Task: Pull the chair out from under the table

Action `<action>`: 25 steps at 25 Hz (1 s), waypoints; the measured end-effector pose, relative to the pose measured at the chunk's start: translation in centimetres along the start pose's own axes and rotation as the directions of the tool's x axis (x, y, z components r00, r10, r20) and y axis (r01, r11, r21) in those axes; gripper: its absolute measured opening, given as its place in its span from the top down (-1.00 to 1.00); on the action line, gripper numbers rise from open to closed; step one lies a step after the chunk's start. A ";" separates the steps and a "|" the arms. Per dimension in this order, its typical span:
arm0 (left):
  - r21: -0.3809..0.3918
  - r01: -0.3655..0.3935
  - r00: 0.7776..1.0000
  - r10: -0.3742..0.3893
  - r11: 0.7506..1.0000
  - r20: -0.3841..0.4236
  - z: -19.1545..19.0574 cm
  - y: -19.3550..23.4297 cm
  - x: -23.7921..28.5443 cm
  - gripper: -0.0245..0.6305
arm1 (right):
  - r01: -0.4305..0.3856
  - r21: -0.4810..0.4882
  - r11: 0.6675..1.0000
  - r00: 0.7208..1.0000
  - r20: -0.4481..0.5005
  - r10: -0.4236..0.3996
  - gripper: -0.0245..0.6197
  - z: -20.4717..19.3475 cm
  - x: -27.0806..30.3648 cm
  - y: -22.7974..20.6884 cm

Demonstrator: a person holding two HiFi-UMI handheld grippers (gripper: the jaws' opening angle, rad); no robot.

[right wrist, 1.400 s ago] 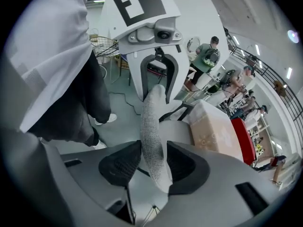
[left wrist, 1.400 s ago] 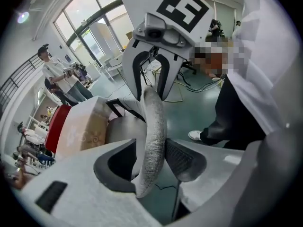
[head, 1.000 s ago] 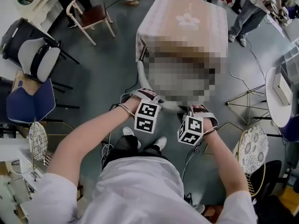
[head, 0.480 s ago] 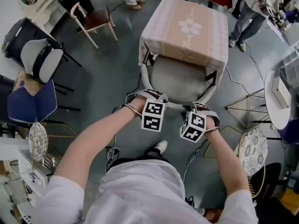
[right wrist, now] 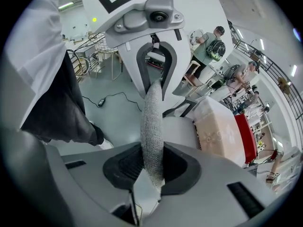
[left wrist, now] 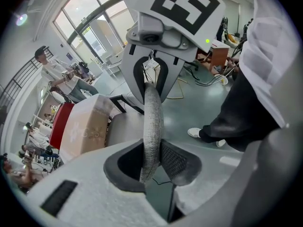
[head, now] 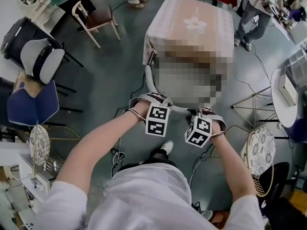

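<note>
Grippers clamp a pale grey chair (left wrist: 125,126): the left gripper (left wrist: 151,160) and right gripper (right wrist: 152,162) each have jaws closed tight on its curved grey woven-fabric back rail (left wrist: 152,117). Beyond the jaws, its seat (right wrist: 180,129) sits at the near edge of the pink-clothed square counter (head: 192,23).

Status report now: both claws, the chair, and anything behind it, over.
Left claw and right claw shut on chair back rail. Seat close against table, not yet pulled clear. Person's shoe and floor cable behind chair.
</note>
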State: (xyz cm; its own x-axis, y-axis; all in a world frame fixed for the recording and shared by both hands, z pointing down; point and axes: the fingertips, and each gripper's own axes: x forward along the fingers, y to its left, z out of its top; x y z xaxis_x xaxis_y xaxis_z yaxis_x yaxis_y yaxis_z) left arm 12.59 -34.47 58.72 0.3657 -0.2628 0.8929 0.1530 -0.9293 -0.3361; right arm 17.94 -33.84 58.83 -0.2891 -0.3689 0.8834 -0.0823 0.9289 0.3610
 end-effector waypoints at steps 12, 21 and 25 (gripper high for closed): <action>0.017 -0.010 1.000 0.010 1.000 0.009 0.2 -5.3 -1.8 0.64 | 0.026 0.014 1.000 0.999 -0.023 -0.025 0.70 1.4 -1.5 5.2; 0.012 -0.020 0.999 0.020 1.000 0.027 0.6 -9.1 -3.1 0.64 | 0.040 0.034 0.999 0.998 -0.040 -0.038 0.70 2.1 -2.6 9.0; 0.012 -0.022 0.999 0.022 1.000 0.033 0.7 -10.9 -3.6 0.64 | 0.042 0.035 0.999 0.998 -0.044 -0.040 0.70 2.4 -3.1 10.7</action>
State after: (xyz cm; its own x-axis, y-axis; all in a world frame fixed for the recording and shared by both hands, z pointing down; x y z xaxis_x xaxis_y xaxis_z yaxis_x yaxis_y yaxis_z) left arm 10.22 -23.25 58.94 0.3987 -0.2745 0.8751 0.1555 -0.9201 -0.3594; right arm 15.63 -22.70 59.18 -0.2433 -0.4069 0.8805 -0.1272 0.9133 0.3869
